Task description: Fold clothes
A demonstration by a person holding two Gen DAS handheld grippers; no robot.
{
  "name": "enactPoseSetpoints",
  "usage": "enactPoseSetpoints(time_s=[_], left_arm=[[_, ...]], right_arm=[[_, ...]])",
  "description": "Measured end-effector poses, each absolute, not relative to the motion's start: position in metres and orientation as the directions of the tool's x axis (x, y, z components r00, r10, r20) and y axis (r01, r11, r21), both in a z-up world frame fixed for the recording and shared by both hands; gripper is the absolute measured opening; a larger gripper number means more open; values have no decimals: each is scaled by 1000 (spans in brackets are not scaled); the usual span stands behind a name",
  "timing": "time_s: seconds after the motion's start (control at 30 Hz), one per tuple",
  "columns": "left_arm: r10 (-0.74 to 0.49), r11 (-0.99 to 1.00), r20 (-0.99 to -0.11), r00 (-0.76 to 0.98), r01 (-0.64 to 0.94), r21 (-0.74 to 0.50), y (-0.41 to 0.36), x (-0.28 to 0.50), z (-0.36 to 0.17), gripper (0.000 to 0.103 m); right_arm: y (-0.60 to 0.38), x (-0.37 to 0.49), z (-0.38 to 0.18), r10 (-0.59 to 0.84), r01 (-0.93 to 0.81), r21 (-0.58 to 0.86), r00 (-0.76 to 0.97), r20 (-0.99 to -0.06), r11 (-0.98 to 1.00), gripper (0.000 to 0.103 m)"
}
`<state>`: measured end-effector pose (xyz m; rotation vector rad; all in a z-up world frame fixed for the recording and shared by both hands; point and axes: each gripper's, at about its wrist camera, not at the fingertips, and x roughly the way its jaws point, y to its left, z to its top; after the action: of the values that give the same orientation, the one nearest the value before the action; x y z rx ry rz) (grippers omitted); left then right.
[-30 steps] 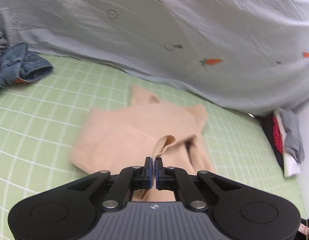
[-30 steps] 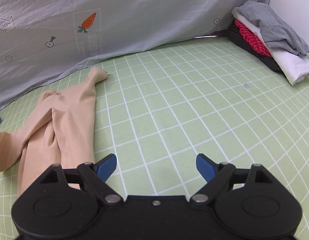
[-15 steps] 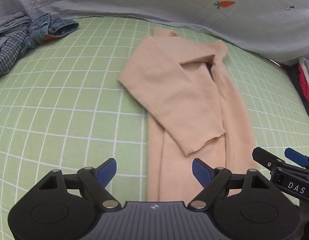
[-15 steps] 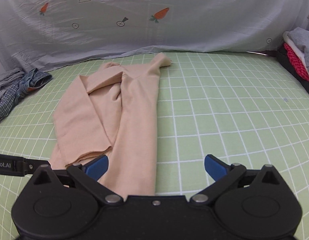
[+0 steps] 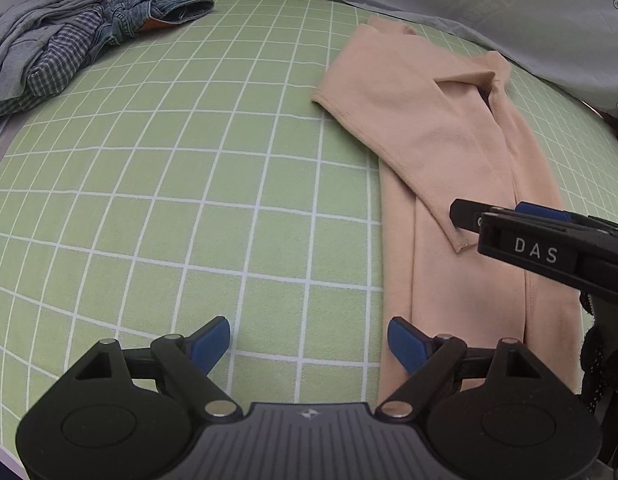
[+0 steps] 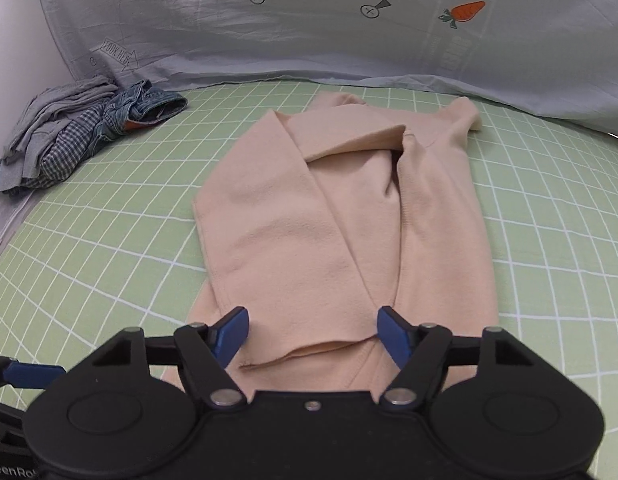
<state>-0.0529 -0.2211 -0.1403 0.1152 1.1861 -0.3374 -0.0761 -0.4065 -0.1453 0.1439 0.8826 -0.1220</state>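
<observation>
A beige long-sleeved top (image 6: 349, 216) lies on the green grid mat (image 6: 121, 216), both sleeves folded in over the body. It also shows in the left wrist view (image 5: 441, 152). My left gripper (image 5: 309, 344) is open and empty, low over the mat just left of the top's hem. My right gripper (image 6: 311, 334) is open and empty, its fingers either side of the folded sleeve's cuff near the hem. The right gripper also shows from the side in the left wrist view (image 5: 509, 224).
A heap of unfolded clothes, denim and checked fabric (image 6: 81, 132), lies at the mat's far left; it also shows in the left wrist view (image 5: 69, 36). A grey sheet with carrot prints (image 6: 349, 20) hangs along the back edge.
My left gripper let go of the sleeve, opened and pulled back to the left of the top. My right gripper moved left over the top's hem.
</observation>
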Motion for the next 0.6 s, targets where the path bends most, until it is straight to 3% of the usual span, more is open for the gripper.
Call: enactPoseSetpoints(time_s=[0.13, 0.17, 0.2, 0.3, 0.33, 0.6], left_arm=[[-200, 944, -926, 320, 314, -96, -218, -55, -144, 87], [-200, 944, -926, 320, 318, -94, -218, -56, -144, 88], [-198, 942, -926, 321, 322, -90, -218, -57, -144, 88], [-193, 940, -927, 322, 330, -81, -219, -58, -145, 90], [-190, 940, -927, 322, 333, -77, -220, -59, -146, 91], [-163, 931, -933, 320, 362, -38, -222, -63, -150, 98]], right_arm=[[-407, -82, -150, -44, 181, 90, 626, -778, 979, 65], [-407, -83, -149, -30, 168, 99, 629, -777, 981, 54], [-406, -84, -149, -12, 150, 108, 632, -775, 983, 36], [-403, -87, -144, 6, 119, 106, 637, -771, 987, 11], [-402, -88, -142, 3, 115, 100, 640, -768, 988, 8], [-394, -132, -112, -36, 114, 59, 685, -728, 992, 5]])
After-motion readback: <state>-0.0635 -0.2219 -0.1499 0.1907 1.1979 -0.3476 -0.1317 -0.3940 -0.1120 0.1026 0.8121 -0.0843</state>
